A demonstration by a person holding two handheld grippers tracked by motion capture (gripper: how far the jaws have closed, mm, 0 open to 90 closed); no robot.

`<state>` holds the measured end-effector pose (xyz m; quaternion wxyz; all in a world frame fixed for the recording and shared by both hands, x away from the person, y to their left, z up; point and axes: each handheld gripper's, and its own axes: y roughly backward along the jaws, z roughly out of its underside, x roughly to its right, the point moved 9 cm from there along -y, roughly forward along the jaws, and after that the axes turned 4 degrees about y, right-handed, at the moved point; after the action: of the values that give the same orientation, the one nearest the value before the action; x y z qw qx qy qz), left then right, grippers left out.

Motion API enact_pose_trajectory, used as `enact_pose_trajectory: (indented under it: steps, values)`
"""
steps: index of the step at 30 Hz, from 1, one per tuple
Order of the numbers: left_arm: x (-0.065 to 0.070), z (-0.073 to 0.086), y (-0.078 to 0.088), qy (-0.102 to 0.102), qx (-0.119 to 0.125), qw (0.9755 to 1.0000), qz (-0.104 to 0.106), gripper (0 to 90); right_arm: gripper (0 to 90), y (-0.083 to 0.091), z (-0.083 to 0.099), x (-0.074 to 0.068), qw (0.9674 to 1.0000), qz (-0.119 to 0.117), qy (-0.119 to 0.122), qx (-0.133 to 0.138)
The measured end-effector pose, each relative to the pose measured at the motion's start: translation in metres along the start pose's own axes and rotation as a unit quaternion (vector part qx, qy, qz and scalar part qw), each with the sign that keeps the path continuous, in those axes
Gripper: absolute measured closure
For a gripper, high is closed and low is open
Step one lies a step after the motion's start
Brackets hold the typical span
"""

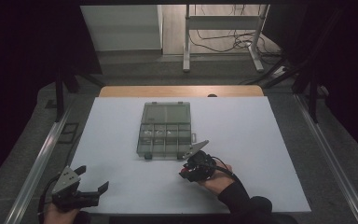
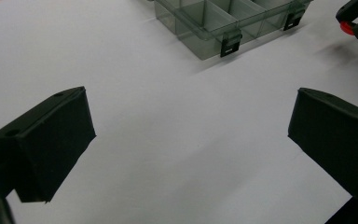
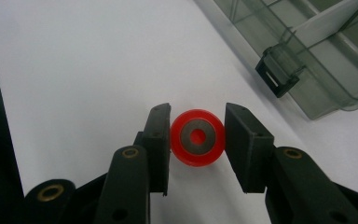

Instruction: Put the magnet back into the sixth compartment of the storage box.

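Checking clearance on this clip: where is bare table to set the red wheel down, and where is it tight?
Bare white table lies right of the organizer, left of it, and between the open left gripper and the right gripper, shut on the red wheel. It is tight by the organizer's near latches, close to the right gripper.

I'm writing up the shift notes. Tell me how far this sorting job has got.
Done: the compartment box lies open, with small items in its middle row. In hand: the right gripper is clamped on a red wheel just beside the box's latch. Left: putting the wheel in a compartment. The left gripper waits open over bare table.
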<state>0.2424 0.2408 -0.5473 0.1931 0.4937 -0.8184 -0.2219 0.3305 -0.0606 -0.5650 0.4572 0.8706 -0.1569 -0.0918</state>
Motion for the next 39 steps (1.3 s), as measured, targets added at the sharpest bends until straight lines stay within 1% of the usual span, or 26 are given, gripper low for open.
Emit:
enact_pose_trajectory:
  steps: [1,4,21,30,39]
  values:
    - [0.0,0.0,0.0,0.0,0.0,1.0,0.0,0.7,62.5,0.001,-0.001,0.001,1.0,0.001,0.002,0.004]
    - [0.0,0.0,0.0,0.0,0.0,1.0,0.0,0.7,62.5,0.003,-0.002,0.001,1.0,0.003,-0.002,0.004]
    - [0.0,0.0,0.0,0.0,-0.001,1.0,0.0,0.8,62.5,0.011,-0.014,0.009,0.9998,0.006,-0.005,0.019]
    - [0.0,0.0,-0.001,0.0,0.0,1.0,0.0,0.8,62.5,0.013,-0.019,0.013,0.9995,0.006,-0.014,0.026]
    - [0.0,0.0,-0.001,0.0,-0.001,1.0,0.001,0.8,62.5,0.013,-0.026,0.018,0.9993,0.006,-0.017,0.034]
